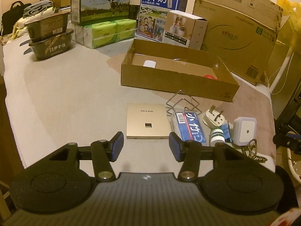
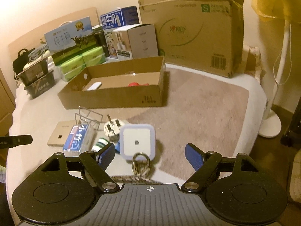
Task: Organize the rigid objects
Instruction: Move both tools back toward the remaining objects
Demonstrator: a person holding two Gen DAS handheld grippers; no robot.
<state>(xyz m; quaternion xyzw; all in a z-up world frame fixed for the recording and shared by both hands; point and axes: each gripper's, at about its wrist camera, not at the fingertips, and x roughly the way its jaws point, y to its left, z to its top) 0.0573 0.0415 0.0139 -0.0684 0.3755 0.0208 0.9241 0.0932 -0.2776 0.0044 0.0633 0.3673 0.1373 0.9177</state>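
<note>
A shallow cardboard tray [image 1: 175,81] [image 2: 112,98] holds a white item [image 1: 149,64] and a red item [image 2: 134,84]. In front of it lie a gold TP-LINK panel [image 1: 147,121], a blue card pack [image 1: 190,127], a wire holder [image 1: 181,101], a white plug [image 1: 213,117], a small green-white bottle [image 1: 216,134], a white night light [image 1: 244,130] [image 2: 138,141] and a braided cord with a ring [image 2: 140,163]. My left gripper [image 1: 146,146] is open and empty just before the panel. My right gripper [image 2: 150,155] is open around the cord ring, before the night light.
At the back stand milk cartons [image 1: 101,1], green tissue packs [image 1: 109,32], stacked black food tubs [image 1: 49,37], a small open box [image 1: 185,28] and a large cardboard box [image 1: 237,30]. A white fan stand [image 2: 270,124] stands at the right beyond the bed edge.
</note>
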